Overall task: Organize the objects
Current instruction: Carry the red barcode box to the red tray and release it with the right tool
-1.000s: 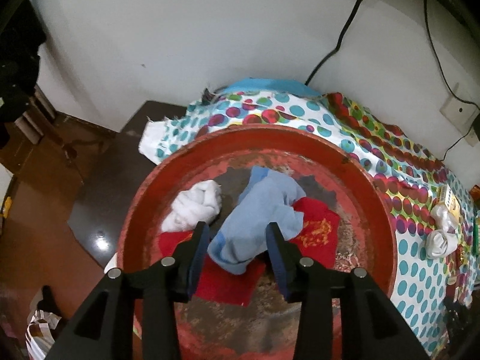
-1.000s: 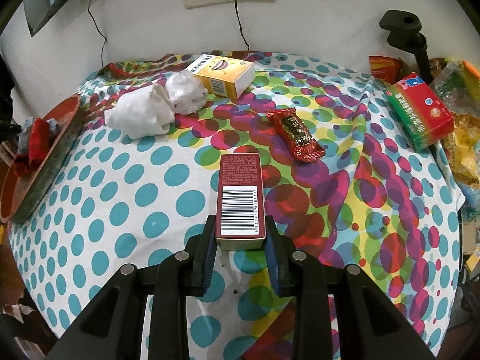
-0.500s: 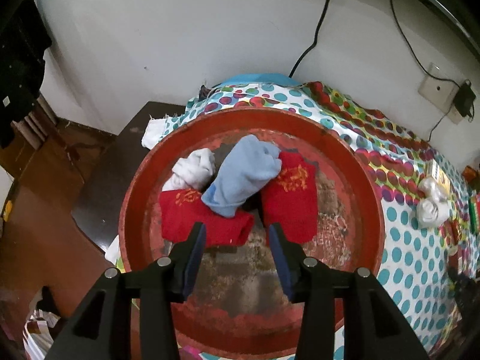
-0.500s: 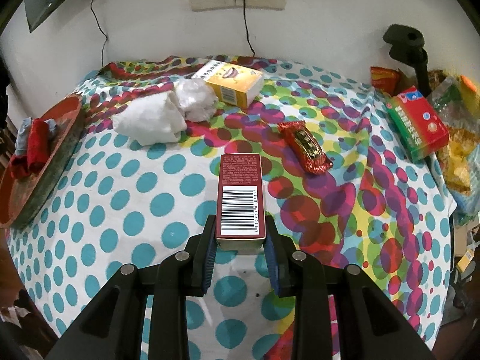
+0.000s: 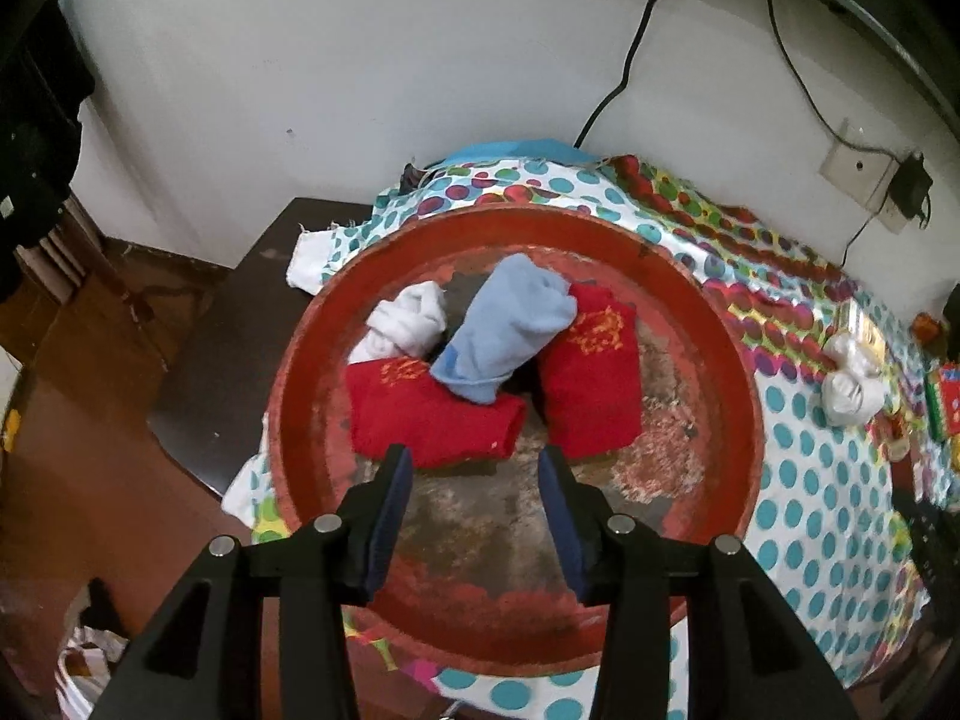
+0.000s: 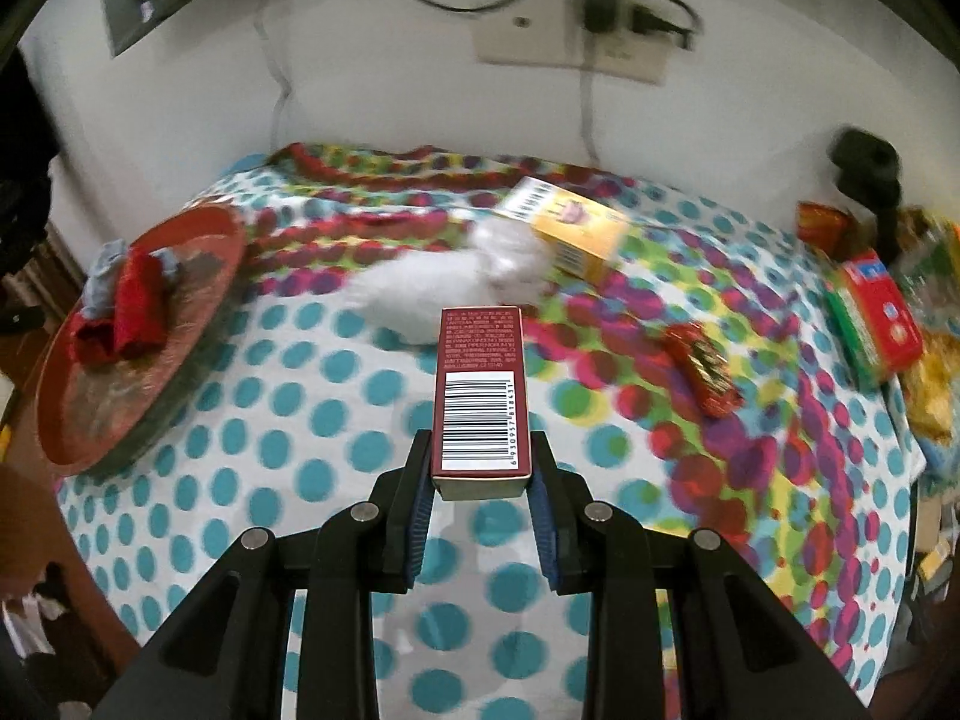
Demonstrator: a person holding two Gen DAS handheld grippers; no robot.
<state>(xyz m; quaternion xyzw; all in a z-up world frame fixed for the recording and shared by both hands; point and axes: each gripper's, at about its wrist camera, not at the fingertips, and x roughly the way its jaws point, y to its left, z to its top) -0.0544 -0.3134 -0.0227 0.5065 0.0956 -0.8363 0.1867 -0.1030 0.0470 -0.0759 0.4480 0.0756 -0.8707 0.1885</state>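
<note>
Evidently sorting by kind, the right gripper [image 6: 480, 498] clamps a dark red cardboard box with a barcode [image 6: 482, 399], lifted above the polka-dot tablecloth [image 6: 300, 420]. The left gripper [image 5: 474, 480] hangs empty, jaws apart, over the round red tray [image 5: 720, 360] where rolled red, blue and white socks [image 5: 504, 336] are gathered.

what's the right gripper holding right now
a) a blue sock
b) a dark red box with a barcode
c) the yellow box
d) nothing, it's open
b: the right gripper has its fingers closed on the sides of the dark red box, barcode face up, held above the dotted tablecloth.
</note>
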